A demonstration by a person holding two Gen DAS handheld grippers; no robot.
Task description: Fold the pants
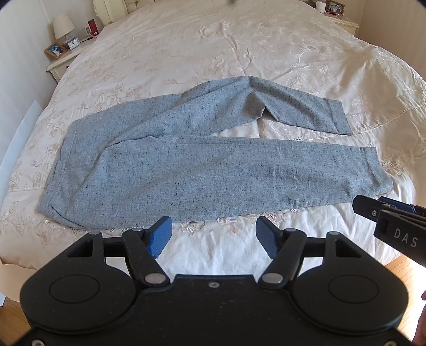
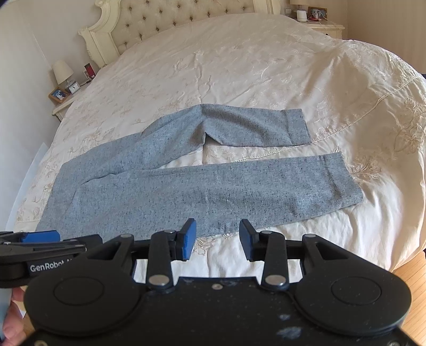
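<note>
Grey flecked pants (image 1: 170,170) (image 2: 186,191) lie flat on the bed, waist to the left and both legs running right. The far leg (image 1: 298,109) (image 2: 253,125) bends and is spread apart from the near leg. My left gripper (image 1: 213,234) is open and empty, just short of the near leg's front edge. My right gripper (image 2: 218,237) is also open and empty, by the same edge further right. The right gripper also shows at the right edge of the left wrist view (image 1: 386,213), and the left gripper at the left edge of the right wrist view (image 2: 40,239).
The cream embroidered bedspread (image 1: 239,48) (image 2: 266,53) covers a wide bed with a tufted headboard (image 2: 159,18). A nightstand (image 1: 64,58) with a lamp, clock and photo frame stands at the far left. Another nightstand (image 2: 324,26) is at the far right. Wooden floor (image 2: 415,279) lies below the bed's near edge.
</note>
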